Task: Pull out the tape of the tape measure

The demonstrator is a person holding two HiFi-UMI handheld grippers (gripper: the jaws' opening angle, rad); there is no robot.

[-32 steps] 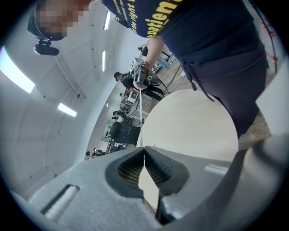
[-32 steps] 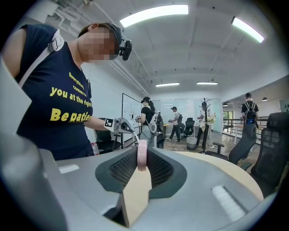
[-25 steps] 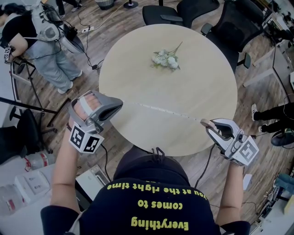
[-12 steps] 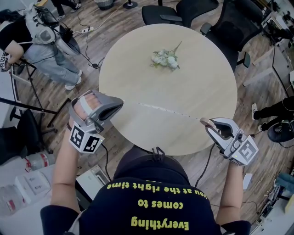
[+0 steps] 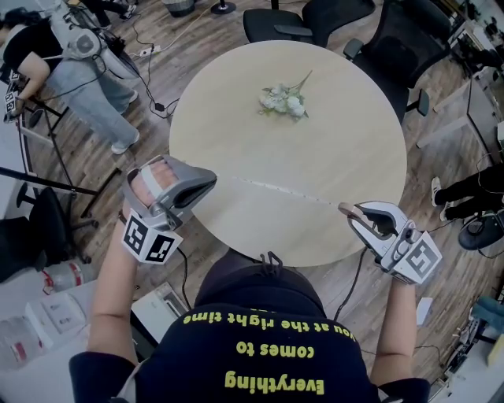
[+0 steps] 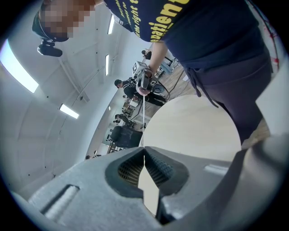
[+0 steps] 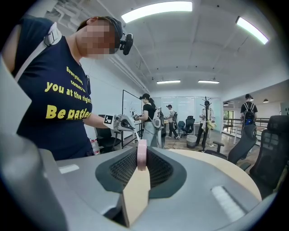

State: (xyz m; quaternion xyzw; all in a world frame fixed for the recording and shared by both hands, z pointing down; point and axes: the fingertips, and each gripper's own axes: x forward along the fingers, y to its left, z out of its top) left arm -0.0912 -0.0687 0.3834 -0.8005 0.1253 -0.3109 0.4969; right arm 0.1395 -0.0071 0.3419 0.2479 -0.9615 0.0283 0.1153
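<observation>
A thin white tape [image 5: 276, 187] runs taut over the near part of the round table [image 5: 331, 102], between my two grippers. My left gripper [image 5: 208, 182] is shut on the tape's end; in the left gripper view the jaws [image 6: 144, 154] meet on the tape [image 6: 144, 122], which runs away toward the far right gripper [image 6: 144, 82]. My right gripper [image 5: 346, 210] is shut on the small pink tape measure case [image 7: 142, 155], held edge-on between its pads. From the case the tape [image 7: 134, 132] leads to the left gripper [image 7: 121, 122].
A small bunch of white flowers [image 5: 285, 101] lies on the far half of the table. Black office chairs [image 5: 339, 20] stand behind it. A person [image 5: 71, 71] stands among cables at the upper left. More people stand in the room [image 7: 151, 117].
Both grippers and the tape have stayed where they were. The person at the upper left has shifted position.
</observation>
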